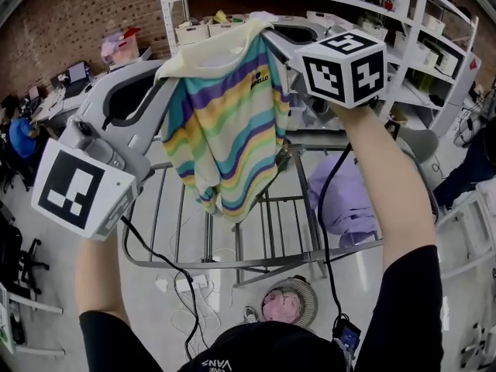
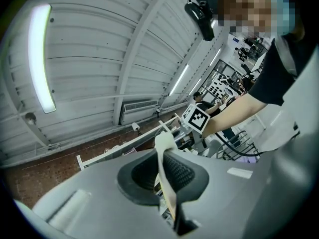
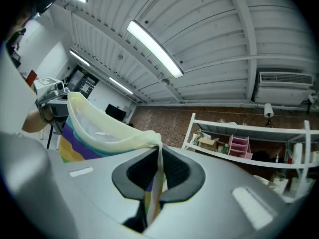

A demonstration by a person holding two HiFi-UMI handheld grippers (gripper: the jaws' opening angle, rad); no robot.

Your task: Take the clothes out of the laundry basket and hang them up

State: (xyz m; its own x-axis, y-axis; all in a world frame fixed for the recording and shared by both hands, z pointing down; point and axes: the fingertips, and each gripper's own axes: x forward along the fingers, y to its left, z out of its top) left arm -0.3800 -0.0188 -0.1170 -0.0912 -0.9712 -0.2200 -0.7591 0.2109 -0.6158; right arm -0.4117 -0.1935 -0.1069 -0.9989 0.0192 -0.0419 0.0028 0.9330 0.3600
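Note:
A striped shirt [image 1: 229, 122] in yellow, teal and purple with a cream collar hangs stretched between both grippers, held high over the metal drying rack [image 1: 271, 208]. My left gripper [image 1: 167, 72] is shut on the shirt's left shoulder edge; cream cloth [image 2: 167, 173] runs between its pads. My right gripper [image 1: 271, 31] is shut on the shirt's right shoulder edge, where the fabric [image 3: 157, 178] is pinched between the pads and the collar [image 3: 99, 128] stretches off to the left. The laundry basket is not in view.
A lilac garment [image 1: 345, 200] hangs on the rack's right side. A round fan [image 1: 291, 301] stands on the floor near my feet, with cables and a power strip [image 1: 190, 284] beside it. White shelving [image 1: 310, 6] with boxes stands behind the rack.

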